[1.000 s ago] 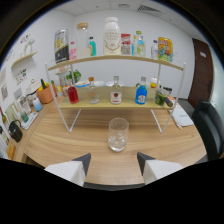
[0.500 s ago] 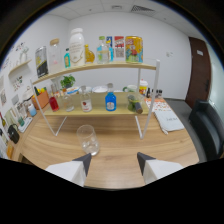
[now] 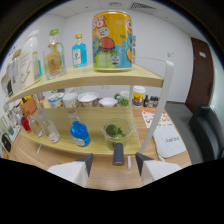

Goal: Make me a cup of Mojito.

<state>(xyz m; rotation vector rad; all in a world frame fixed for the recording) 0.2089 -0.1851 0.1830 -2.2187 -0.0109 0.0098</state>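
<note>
Before the lower shelf, open fingers level, empty.

Bright, even light from a ceiling panel well above the fingers; soft blur throughout; strong fisheye bending; black vignette rings everything.

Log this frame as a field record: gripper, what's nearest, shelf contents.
gripper: gripper open, holding nothing
between fingers: dark cylinder standing on the table just ahead
lower shelf: glass bowl of green leaves, blue bottle, small clear bottles
top shelf: yellow can, blue bottle, clear bottles
beyond shelf: row of white cups
</note>
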